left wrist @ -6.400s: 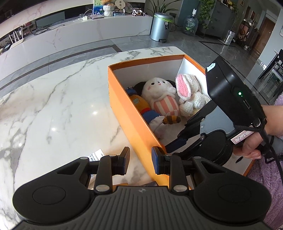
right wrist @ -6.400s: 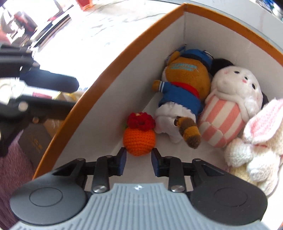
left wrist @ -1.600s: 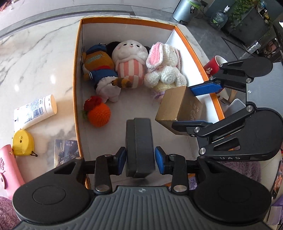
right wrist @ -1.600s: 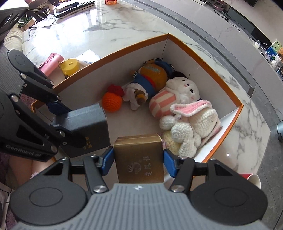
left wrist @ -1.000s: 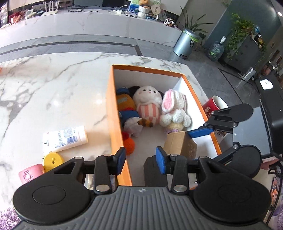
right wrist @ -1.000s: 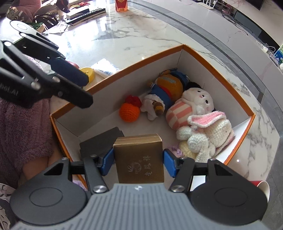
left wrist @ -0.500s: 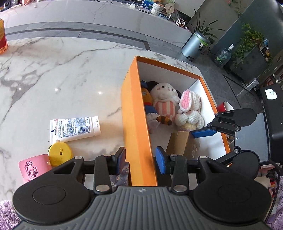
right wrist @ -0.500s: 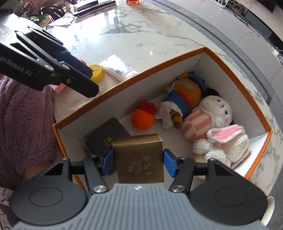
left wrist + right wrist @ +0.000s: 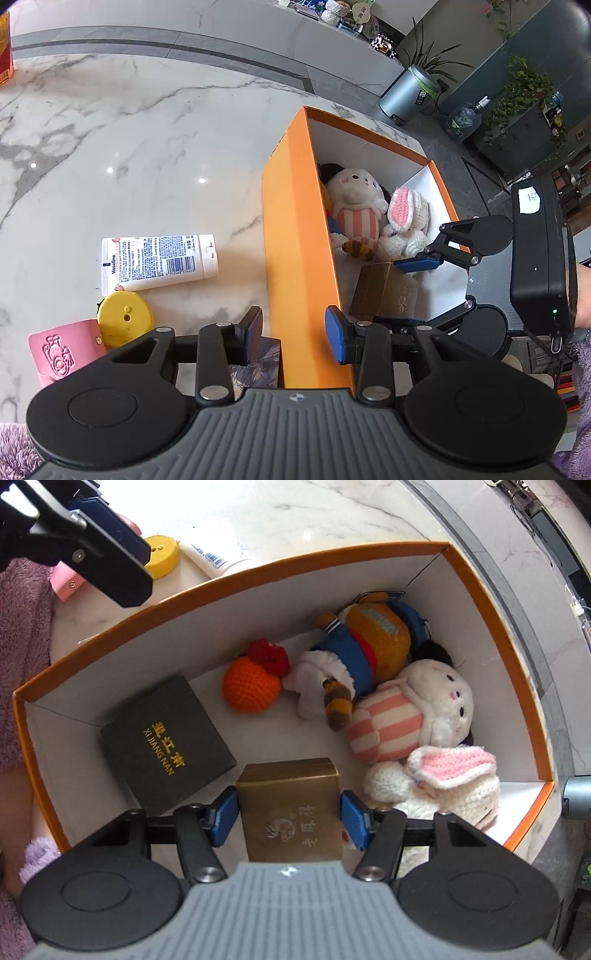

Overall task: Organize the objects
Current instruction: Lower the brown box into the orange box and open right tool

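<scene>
The right gripper (image 9: 288,818) clamps the gold box (image 9: 290,808) inside the orange box (image 9: 258,570); the left gripper (image 9: 293,328) gapes empty. Outside wait the lotion tube (image 9: 157,262), yellow case (image 9: 125,319) and pink holder (image 9: 64,350).

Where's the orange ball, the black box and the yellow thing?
orange ball (image 9: 251,688), right wrist view, middle of its crocheted body.
black box (image 9: 168,738), right wrist view, on its gold lettering.
yellow thing (image 9: 125,319), left wrist view, its flat top.
</scene>
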